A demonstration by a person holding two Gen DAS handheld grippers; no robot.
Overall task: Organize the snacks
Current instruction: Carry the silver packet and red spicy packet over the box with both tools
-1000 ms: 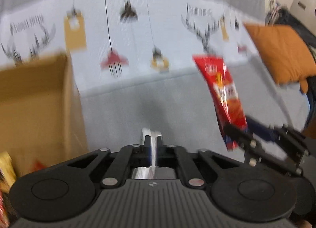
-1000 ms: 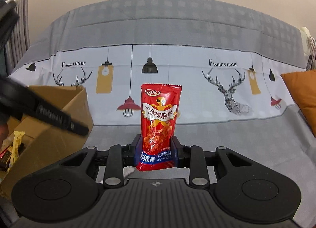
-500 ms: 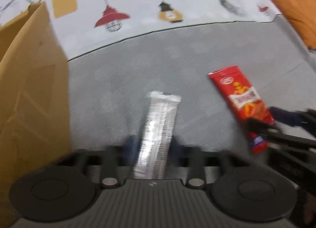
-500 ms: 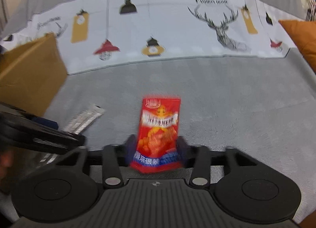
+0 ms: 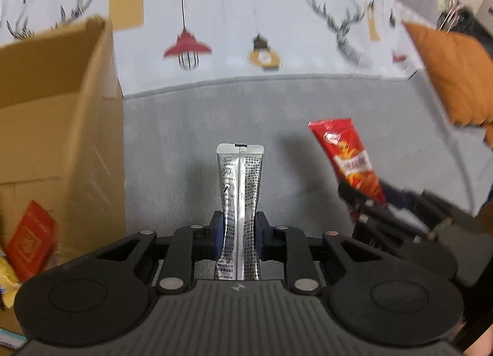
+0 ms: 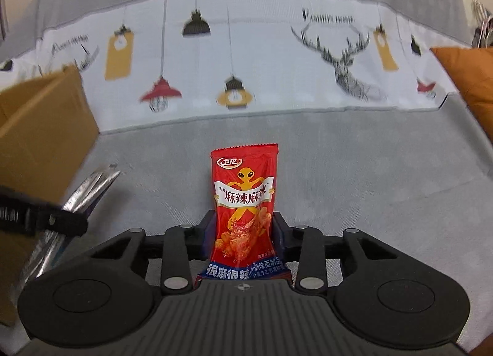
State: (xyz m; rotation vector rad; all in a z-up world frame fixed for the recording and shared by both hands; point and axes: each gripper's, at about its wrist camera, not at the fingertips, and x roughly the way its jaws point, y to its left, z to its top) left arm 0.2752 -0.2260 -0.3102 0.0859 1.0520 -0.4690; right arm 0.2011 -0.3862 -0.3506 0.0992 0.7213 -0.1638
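My left gripper is shut on a silver snack packet that stands upright between the fingers, back side showing. My right gripper is shut on a red spicy snack packet, also upright. Both are held above the grey sofa seat. The red packet and the right gripper show at the right of the left wrist view. The silver packet and the left gripper show at the left of the right wrist view. An open cardboard box stands to the left, with a red packet and yellow snacks inside.
The sofa back carries a printed cover with lamps and deer. An orange cushion lies at the right end of the sofa. The box wall is close to the left gripper.
Both grippers tilted down toward the seat half a second ago and have levelled up again. Each still holds its packet. The silver packet now faces the camera flat instead of edge-on.
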